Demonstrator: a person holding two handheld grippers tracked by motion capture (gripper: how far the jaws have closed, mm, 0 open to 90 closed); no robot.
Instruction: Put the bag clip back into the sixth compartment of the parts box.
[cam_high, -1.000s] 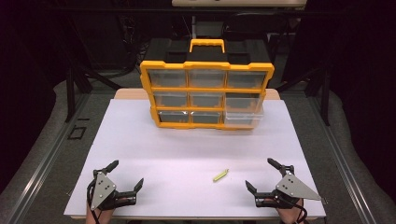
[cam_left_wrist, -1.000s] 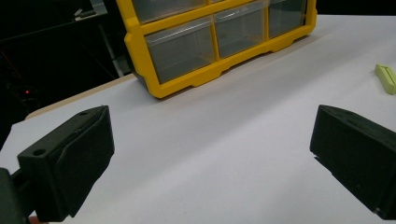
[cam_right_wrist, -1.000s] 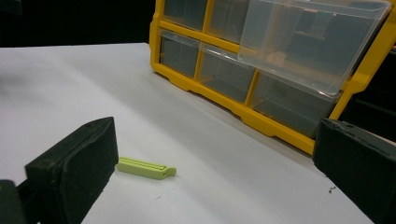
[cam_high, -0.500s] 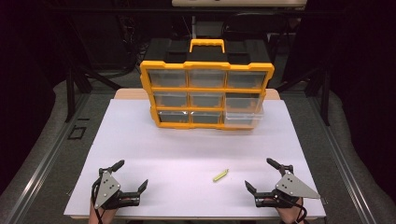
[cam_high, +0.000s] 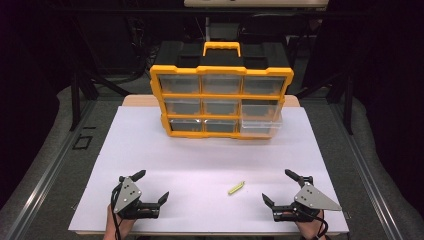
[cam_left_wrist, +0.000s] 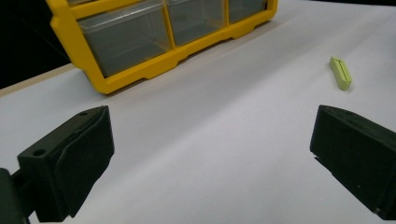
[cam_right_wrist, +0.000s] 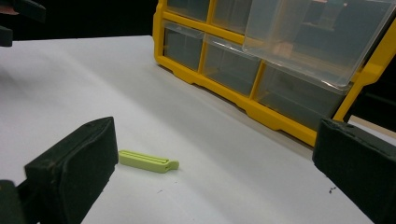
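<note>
Both claws sit low at the near edge of the white surface (cam_high: 210, 150), and both are spread wide with nothing between the jaws. The left claw (cam_high: 150, 192) rests near the left corner; the right claw (cam_high: 282, 190) near the right. Between them, closer to the right one, a small yellow-green clip (cam_high: 236, 187) lies flat on open surface, nothing touching it. Well beyond stands the yellow drawer organizer (cam_high: 220, 102), its lower-right clear drawer (cam_high: 261, 125) pulled partly out.

White table top (cam_high: 150, 150), yellow drawer organiser (cam_high: 220, 102) standing at far side, small green clip (cam_high: 236, 187) lying near front
</note>
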